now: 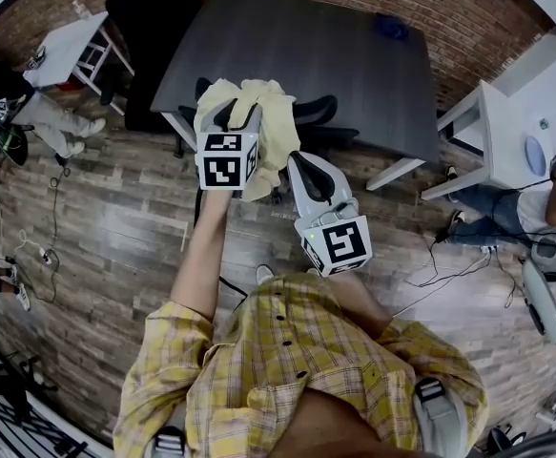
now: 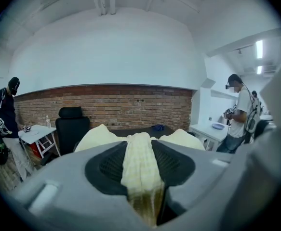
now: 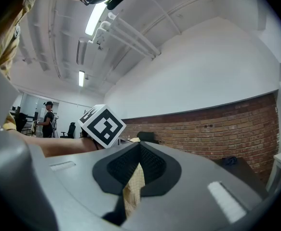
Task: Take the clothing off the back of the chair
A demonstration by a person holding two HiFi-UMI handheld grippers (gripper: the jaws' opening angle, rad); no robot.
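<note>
A pale yellow piece of clothing (image 1: 263, 113) lies bunched over the back of a black office chair (image 1: 318, 111) at the near edge of a dark table. My left gripper (image 1: 239, 115) reaches into the cloth's left side. In the left gripper view its jaws (image 2: 141, 153) are shut on a ribbed fold of the clothing (image 2: 139, 160), which bulges out past both pads. My right gripper (image 1: 298, 163) is at the cloth's lower right edge. In the right gripper view its jaws (image 3: 136, 172) pinch a narrow strip of the same clothing (image 3: 133, 189).
The dark grey table (image 1: 297, 51) stands behind the chair, with a tall black chair (image 1: 149, 27) at its left end. White tables (image 1: 68, 46) (image 1: 506, 113) flank it. People stand at the left (image 1: 30, 113) and right (image 1: 535, 213). Cables (image 1: 30, 251) trail on the wooden floor.
</note>
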